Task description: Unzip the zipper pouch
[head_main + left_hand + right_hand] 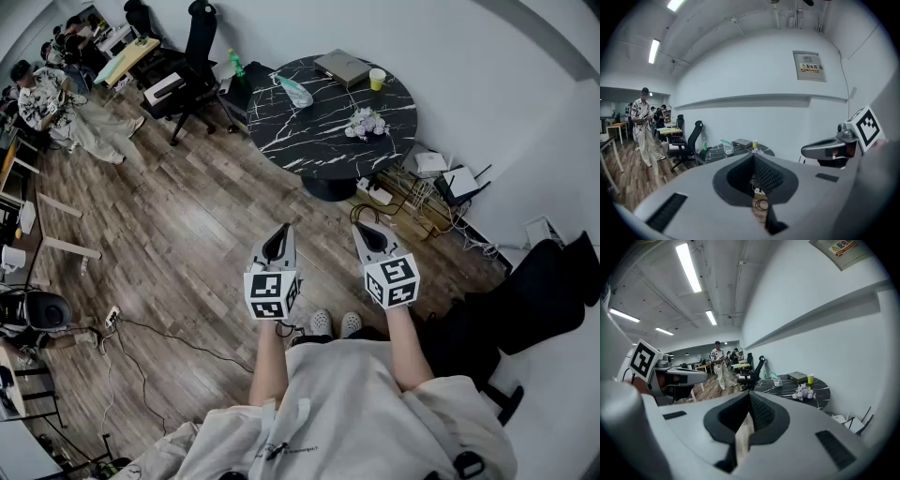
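A clear zipper pouch point(293, 91) lies on the round black marble table point(319, 141), well ahead of me; it also shows far off in the left gripper view point(726, 147) and the right gripper view point(776, 379). My left gripper point(277, 242) is held in the air over the wooden floor, shut and holding nothing. My right gripper point(372, 234) hangs beside it at the same height, also shut and holding nothing. Both point towards the table and are far from it. In their own views the left jaws point(753, 161) and right jaws point(749, 401) are closed together.
On the table sit a grey box point(341, 66), a yellow-green cup point(377, 79) and a bunch of pale flowers point(364, 122). Cables and a power strip point(380, 194) lie under it. Black office chairs point(192, 66) stand at the left, a person point(56, 103) farther left.
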`<act>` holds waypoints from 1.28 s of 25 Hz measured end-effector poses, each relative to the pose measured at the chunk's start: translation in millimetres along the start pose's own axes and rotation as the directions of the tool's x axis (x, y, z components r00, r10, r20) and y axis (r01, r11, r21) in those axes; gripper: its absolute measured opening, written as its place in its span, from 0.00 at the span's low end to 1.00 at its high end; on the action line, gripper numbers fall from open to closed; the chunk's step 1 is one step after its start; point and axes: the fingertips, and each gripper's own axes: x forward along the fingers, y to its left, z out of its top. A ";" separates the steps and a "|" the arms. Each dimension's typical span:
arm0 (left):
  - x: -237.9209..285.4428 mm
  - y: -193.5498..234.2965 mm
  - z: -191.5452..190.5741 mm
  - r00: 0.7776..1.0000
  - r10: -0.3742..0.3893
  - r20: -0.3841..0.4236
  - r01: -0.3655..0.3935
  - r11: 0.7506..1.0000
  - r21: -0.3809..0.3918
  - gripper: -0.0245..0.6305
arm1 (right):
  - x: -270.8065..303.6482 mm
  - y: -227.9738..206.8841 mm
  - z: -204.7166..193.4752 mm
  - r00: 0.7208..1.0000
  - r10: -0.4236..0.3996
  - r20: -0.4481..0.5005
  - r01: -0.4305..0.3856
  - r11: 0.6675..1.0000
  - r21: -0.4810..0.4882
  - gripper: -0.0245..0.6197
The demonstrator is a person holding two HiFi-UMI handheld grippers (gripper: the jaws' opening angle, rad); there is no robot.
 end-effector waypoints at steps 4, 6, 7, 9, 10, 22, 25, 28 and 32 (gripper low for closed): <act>-0.6 1.9 0.1 1.000 0.003 0.002 -0.003 1.000 0.006 0.07 | 3.5 1.5 2.0 1.000 0.003 0.002 -0.003 1.000 -0.002 0.05; -2.7 5.5 -0.7 1.000 0.010 0.003 -0.010 1.000 -0.002 0.07 | 4.8 5.3 1.8 1.000 0.010 -0.003 -0.010 1.000 -0.003 0.05; -3.2 6.0 -0.6 1.000 0.011 0.004 -0.011 1.000 -0.007 0.07 | 4.4 6.2 1.9 1.000 0.010 -0.006 -0.010 1.000 -0.005 0.05; -4.2 5.1 1.7 1.000 0.004 0.012 -0.004 1.000 -0.019 0.07 | 2.1 6.3 2.8 1.000 0.002 -0.009 -0.002 1.000 -0.009 0.05; -5.9 5.5 3.6 1.000 0.003 0.017 -0.003 1.000 -0.022 0.07 | 1.3 7.4 3.8 1.000 -0.002 -0.009 0.002 1.000 -0.012 0.05; -35.1 34.4 5.3 0.994 0.094 0.058 -0.087 0.991 -0.101 0.10 | -4.2 36.0 14.3 0.995 0.076 0.068 -0.076 0.997 -0.002 0.08; -40.9 41.7 5.0 0.992 0.105 0.076 -0.094 0.987 -0.131 0.19 | -2.2 44.7 11.1 0.993 0.105 0.057 -0.105 0.994 0.001 0.18; -44.7 49.4 3.7 0.990 0.107 0.090 -0.091 0.983 -0.162 0.22 | 2.4 47.6 7.6 0.994 0.099 0.047 -0.099 0.995 0.007 0.22; -46.3 56.2 -0.6 0.993 0.073 0.091 -0.057 0.984 -0.169 0.26 | 12.5 50.7 -2.0 0.995 0.095 0.012 -0.095 0.995 0.022 0.27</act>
